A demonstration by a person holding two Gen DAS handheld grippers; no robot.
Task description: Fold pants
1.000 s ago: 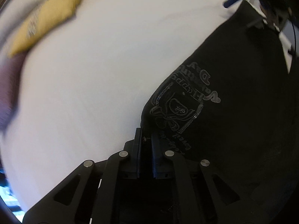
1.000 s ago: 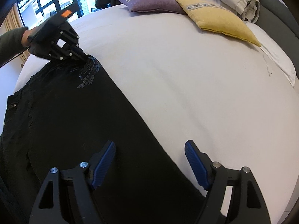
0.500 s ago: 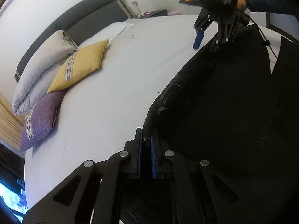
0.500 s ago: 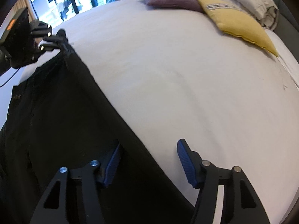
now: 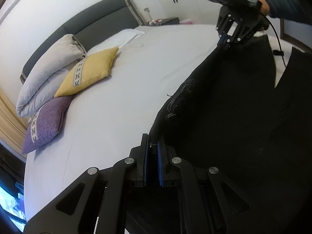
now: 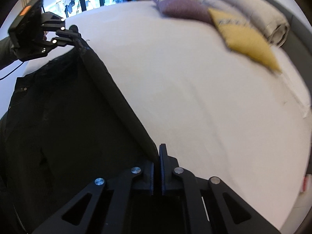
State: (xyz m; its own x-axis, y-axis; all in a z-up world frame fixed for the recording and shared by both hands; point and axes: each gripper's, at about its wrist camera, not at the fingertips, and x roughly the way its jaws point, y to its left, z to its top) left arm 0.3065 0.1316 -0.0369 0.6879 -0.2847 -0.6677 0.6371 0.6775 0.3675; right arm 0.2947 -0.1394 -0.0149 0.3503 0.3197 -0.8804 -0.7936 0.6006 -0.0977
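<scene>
Black pants point(image 5: 234, 117) with an embroidered pocket lie on the white bed point(image 5: 126, 81), their near edge lifted between both grippers. My left gripper point(image 5: 152, 146) is shut on the waist-side edge of the pants. My right gripper point(image 6: 157, 154) is shut on the leg-side edge of the pants point(image 6: 68, 126). The right gripper shows in the left wrist view point(image 5: 227, 39), and the left gripper shows in the right wrist view point(image 6: 78, 39), both pinching the taut cloth edge.
A yellow pillow point(image 5: 87, 74), a purple pillow point(image 5: 46, 122) and a folded grey duvet point(image 5: 48, 66) sit by the dark headboard point(image 5: 97, 17). In the right wrist view the yellow pillow point(image 6: 247, 41) and purple pillow point(image 6: 183, 9) lie at the far side; windows are behind.
My right gripper went from open over the leg edge to shut on it. Both grippers have lifted the edge off the bed, pulling it taut.
</scene>
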